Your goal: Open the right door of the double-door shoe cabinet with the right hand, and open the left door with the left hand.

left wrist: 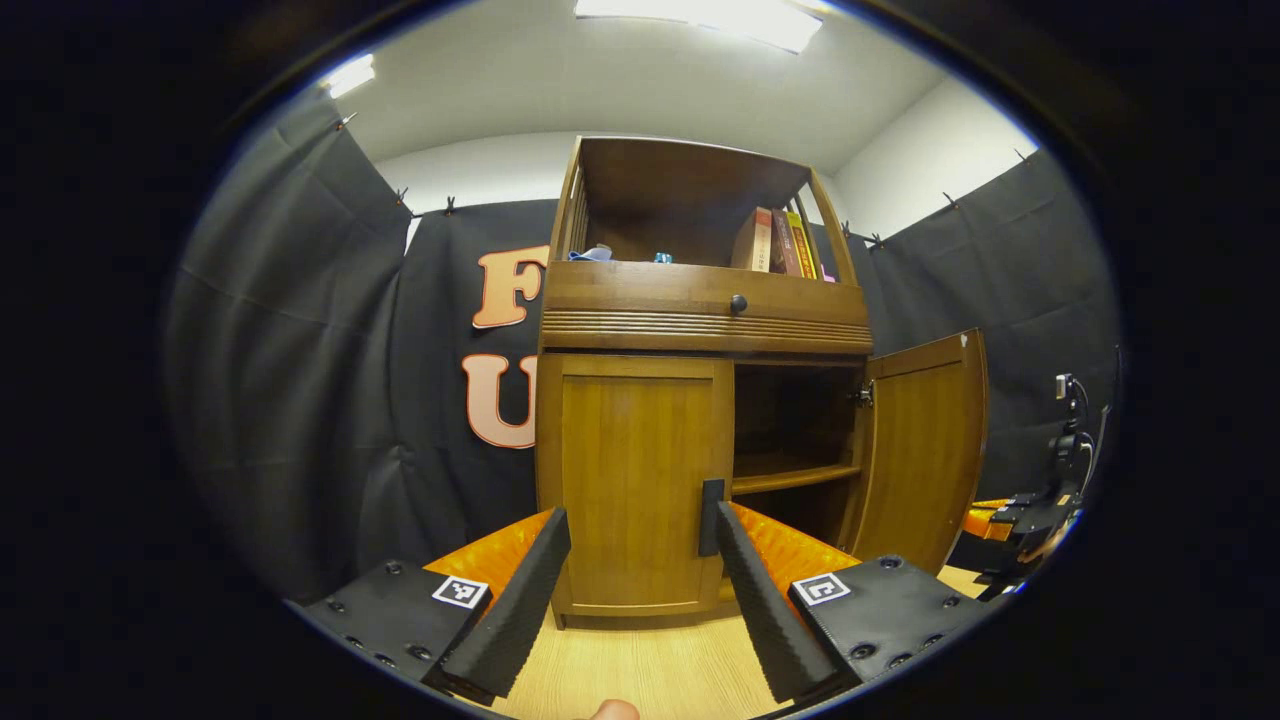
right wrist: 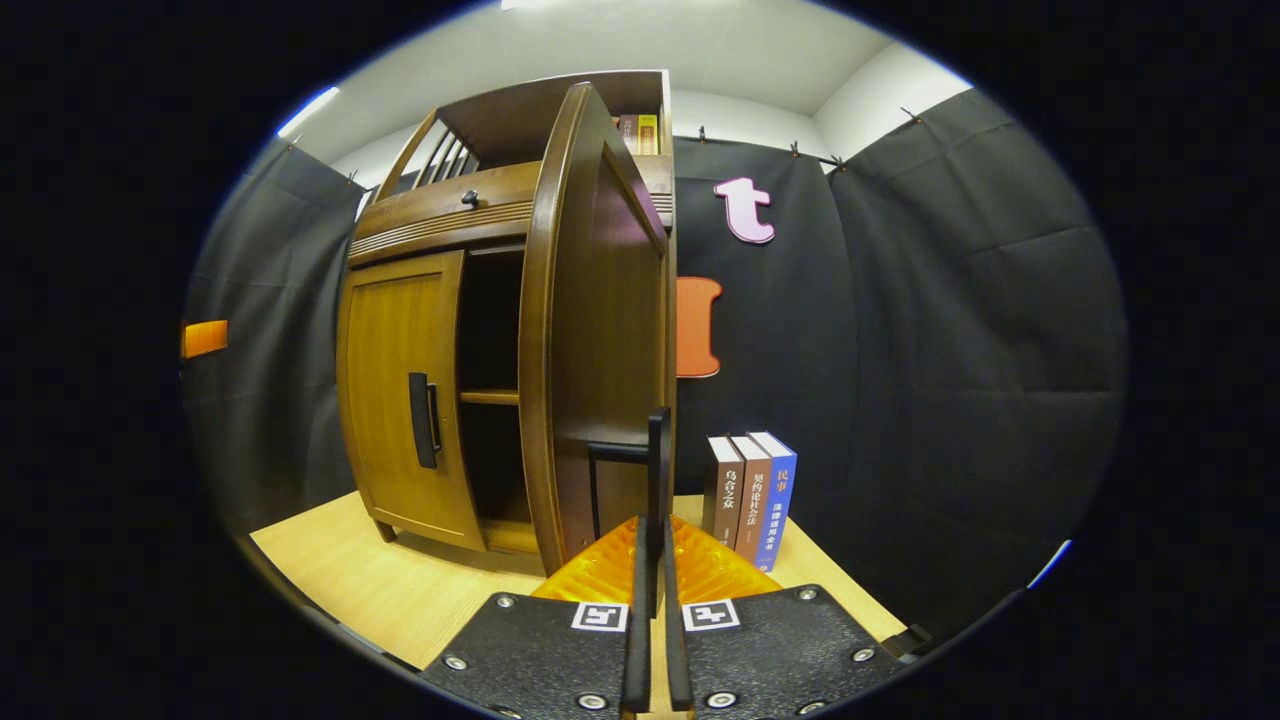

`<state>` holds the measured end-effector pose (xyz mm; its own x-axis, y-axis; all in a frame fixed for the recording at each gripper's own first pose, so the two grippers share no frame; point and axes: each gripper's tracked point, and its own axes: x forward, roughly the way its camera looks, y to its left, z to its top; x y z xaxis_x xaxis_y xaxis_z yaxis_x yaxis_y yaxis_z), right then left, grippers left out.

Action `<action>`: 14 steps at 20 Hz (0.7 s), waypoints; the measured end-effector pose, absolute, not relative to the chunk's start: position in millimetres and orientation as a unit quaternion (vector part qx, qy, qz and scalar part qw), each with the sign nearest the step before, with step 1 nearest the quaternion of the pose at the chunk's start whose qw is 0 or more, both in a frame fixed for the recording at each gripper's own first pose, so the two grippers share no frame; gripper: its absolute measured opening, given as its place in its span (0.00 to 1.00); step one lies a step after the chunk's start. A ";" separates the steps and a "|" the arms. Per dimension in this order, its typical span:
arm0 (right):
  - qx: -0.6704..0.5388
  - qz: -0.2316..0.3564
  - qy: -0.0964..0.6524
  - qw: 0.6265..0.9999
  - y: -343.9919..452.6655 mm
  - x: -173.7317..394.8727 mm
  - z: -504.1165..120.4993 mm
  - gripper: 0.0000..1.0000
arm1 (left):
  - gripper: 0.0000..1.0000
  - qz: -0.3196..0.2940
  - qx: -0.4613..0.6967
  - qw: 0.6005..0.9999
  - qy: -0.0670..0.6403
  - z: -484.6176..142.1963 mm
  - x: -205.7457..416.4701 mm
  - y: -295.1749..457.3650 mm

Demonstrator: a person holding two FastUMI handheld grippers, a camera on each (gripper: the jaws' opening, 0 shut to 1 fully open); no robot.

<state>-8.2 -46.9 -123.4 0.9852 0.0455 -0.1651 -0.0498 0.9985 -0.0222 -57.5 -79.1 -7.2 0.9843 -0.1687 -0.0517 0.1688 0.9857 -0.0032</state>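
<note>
The wooden shoe cabinet (left wrist: 700, 300) stands in front of me. In the left gripper view its left door (left wrist: 630, 480) is closed and its right door (left wrist: 920, 450) is swung wide open. My left gripper (left wrist: 640, 530) is open in front of the left door. That door's dark vertical handle (left wrist: 711, 515) sits right at one finger's tip. In the right gripper view the right door (right wrist: 590, 330) is edge-on to me. My right gripper (right wrist: 652, 530) is shut on its dark handle (right wrist: 657, 450). The left door's handle (right wrist: 422, 420) shows farther left.
Inside the open half a shelf (left wrist: 795, 478) is visible. A drawer with a round knob (left wrist: 738, 303) and books (left wrist: 775, 242) sit on top. Three books (right wrist: 750, 495) stand on the wooden floor (right wrist: 400, 580) right of the cabinet. Black cloth walls surround it.
</note>
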 end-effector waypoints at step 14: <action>-0.023 -0.039 0.059 0.997 -128.4 -28.1 -111.7 0.16 | 0.95 -0.109 0.002 0.993 0.050 -37.9 -27.2 -134.8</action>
<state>-28.1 -128.4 -111.7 0.9899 -0.0814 -0.1161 0.0760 0.9958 -0.0503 -27.2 -134.8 -37.9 0.9715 -0.2156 -0.0989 0.2159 0.9764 -0.0076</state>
